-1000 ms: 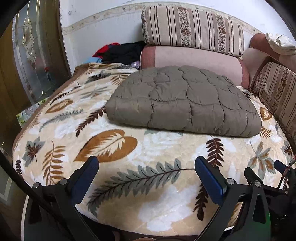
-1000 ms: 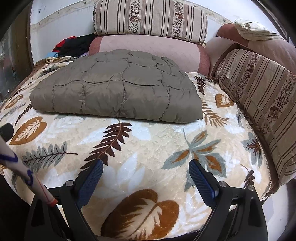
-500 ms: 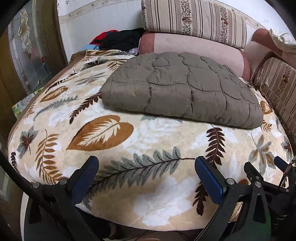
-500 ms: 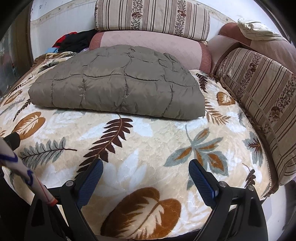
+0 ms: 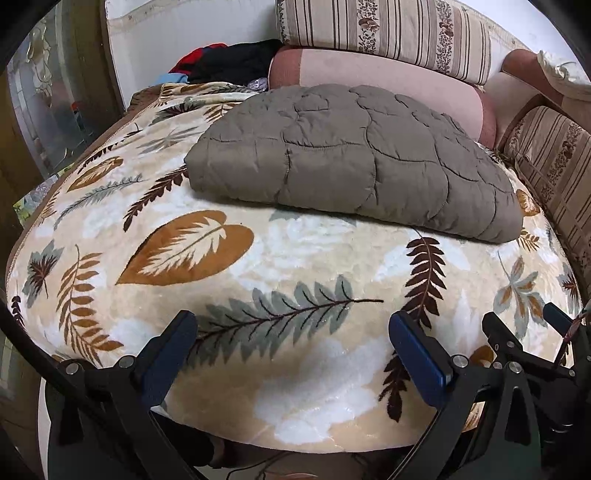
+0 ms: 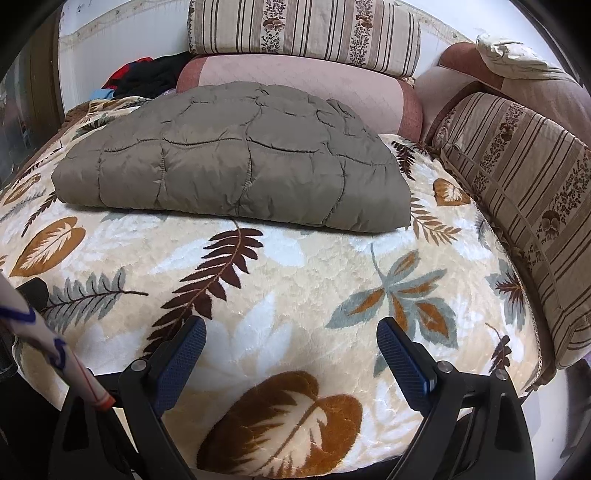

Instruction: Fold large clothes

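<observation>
My fingers (image 5: 173, 354) on the left gripper (image 5: 291, 350) are spread wide and hold nothing; the fingers (image 6: 181, 358) on the right gripper (image 6: 291, 350) are spread equally wide, also empty. Both grippers sit over the near edge of the bed, well apart from the garment.

1. Bed: I see a leaf-print blanket (image 5: 295, 266) in cream, brown, ochre and grey-green covering the whole surface. In the right wrist view the same blanket (image 6: 295, 280) fills the foreground between my fingers.

2. Garment: a quilted grey-brown jacket (image 5: 351, 162) lies folded into a thick, roughly rectangular bundle on the far half of the bed, flat on the blanket. In the right wrist view the jacket (image 6: 236, 162) has its folded edge toward me, and its far side lies just in front of the pink bolster.

3. Cushions: a pink bolster (image 5: 388, 77) lies along the head of the bed, with a striped floral cushion (image 5: 384, 33) stacked on top of it. A second striped cushion (image 6: 524, 195) runs along the right side of the bed.

4. Clothes pile: dark and red clothing (image 5: 229, 62) sits in the far left corner against the white wall.

5. Cable: a white cord with blue markings (image 6: 48, 339) crosses the lower left of the right wrist view.
</observation>
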